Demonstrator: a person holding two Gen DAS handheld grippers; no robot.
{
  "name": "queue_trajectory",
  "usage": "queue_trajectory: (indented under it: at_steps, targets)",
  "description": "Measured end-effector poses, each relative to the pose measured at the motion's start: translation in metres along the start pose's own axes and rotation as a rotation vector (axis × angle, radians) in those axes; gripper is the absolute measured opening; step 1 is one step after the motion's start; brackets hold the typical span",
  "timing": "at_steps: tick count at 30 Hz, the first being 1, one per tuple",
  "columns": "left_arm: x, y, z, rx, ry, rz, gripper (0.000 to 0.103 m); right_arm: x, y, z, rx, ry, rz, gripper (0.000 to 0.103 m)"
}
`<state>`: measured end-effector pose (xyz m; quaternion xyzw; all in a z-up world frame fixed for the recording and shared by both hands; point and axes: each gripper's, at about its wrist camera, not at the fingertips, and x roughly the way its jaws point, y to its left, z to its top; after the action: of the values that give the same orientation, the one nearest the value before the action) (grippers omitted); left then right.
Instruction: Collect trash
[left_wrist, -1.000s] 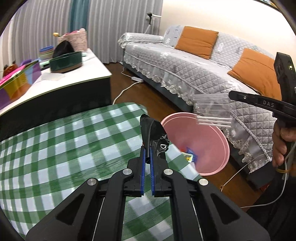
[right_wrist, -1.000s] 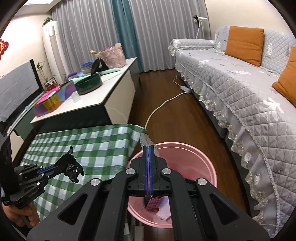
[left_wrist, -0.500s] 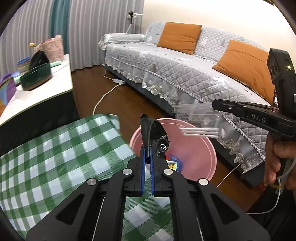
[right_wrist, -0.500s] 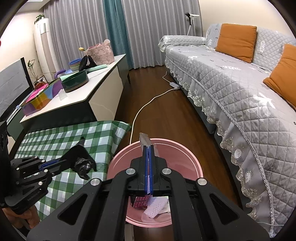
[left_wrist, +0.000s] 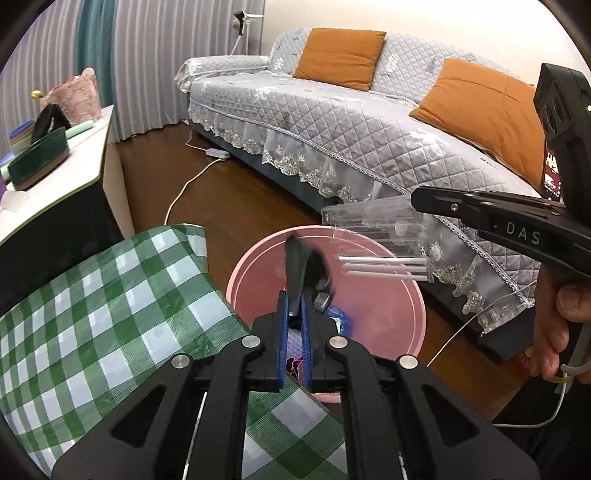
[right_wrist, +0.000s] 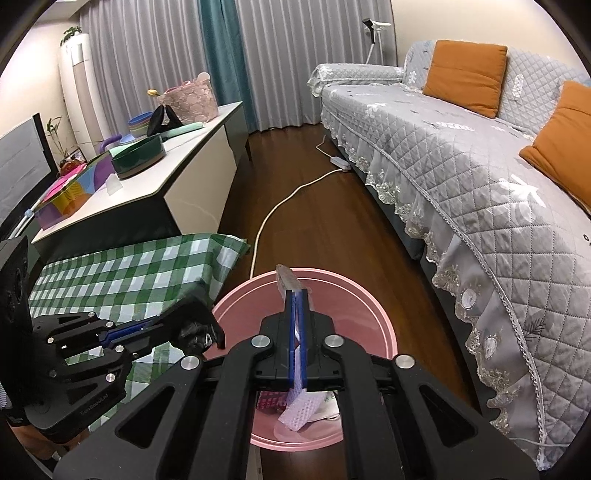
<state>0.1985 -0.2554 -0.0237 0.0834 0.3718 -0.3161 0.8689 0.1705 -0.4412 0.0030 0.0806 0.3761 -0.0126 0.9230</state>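
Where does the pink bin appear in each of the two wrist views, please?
Left wrist view: the pink bin sits at lower centre, just beyond the left gripper, right of the checked cloth.
Right wrist view: the bin lies at bottom centre, beneath the right gripper, with the cloth to its left.
Shared landmark: the white cable on the floor beyond the bin.

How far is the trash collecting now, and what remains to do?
Done: some wrappers already lie in the pink bin. In hand: the left gripper has black crumpled plastic between its jaws above the bin, and the right gripper has a clear packet of white sticks; both jaws have just been opening. Left: both pieces must still drop in.
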Motion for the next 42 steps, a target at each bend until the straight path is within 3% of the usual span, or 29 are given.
queue_trajectory:
  at_steps: [1, 2, 3, 5, 8, 10, 11, 13, 16, 19, 25, 31, 42]
  targets:
    - [0.0, 0.001, 0.0, -0.001, -0.001, 0.002, 0.015, 0.001, -0.002, 0.0, 0.006, 0.004, -0.002, 0.01]
    - [-0.001, 0.002, 0.001, -0.007, -0.006, 0.003, 0.017, 0.001, -0.003, 0.0, 0.015, 0.005, -0.004, 0.022]
    - [-0.002, 0.003, 0.0, -0.011, -0.008, 0.004, 0.017, 0.001, -0.005, -0.001, 0.024, 0.002, -0.01, 0.04]
    - [-0.004, 0.005, 0.0, -0.013, -0.009, 0.008, 0.017, -0.001, -0.007, 0.0, 0.032, -0.006, -0.022, 0.054]
    - [-0.013, 0.006, -0.002, -0.01, -0.016, 0.016, 0.017, -0.004, -0.006, 0.001, 0.037, -0.012, -0.026, 0.057]
    - [-0.021, 0.007, -0.003, -0.01, -0.025, 0.021, 0.02, -0.008, -0.004, 0.001, 0.041, -0.023, -0.034, 0.073]
    - [-0.026, 0.007, -0.004, -0.01, -0.03, 0.022, 0.023, -0.012, -0.002, 0.001, 0.042, -0.036, -0.035, 0.076]
    - [-0.04, 0.007, -0.007, -0.006, -0.051, 0.032, 0.042, -0.018, 0.002, 0.002, 0.042, -0.051, -0.032, 0.083]
    - [-0.066, 0.007, -0.012, 0.006, -0.086, 0.05, 0.05, -0.033, 0.011, 0.0, 0.039, -0.074, -0.022, 0.093]
    - [-0.097, 0.009, -0.019, -0.005, -0.13, 0.07, 0.066, -0.049, 0.022, -0.004, 0.031, -0.093, -0.02, 0.098]
    - [-0.152, 0.013, -0.042, -0.051, -0.194, 0.117, 0.087, -0.077, 0.046, -0.025, 0.034, -0.111, -0.024, 0.098]
    - [-0.192, 0.018, -0.072, -0.154, -0.234, 0.203, 0.094, -0.102, 0.076, -0.05, -0.011, -0.136, -0.029, 0.098]
    - [-0.235, 0.018, -0.133, -0.232, -0.269, 0.386, 0.095, -0.127, 0.117, -0.103, -0.046, -0.127, -0.054, 0.098]
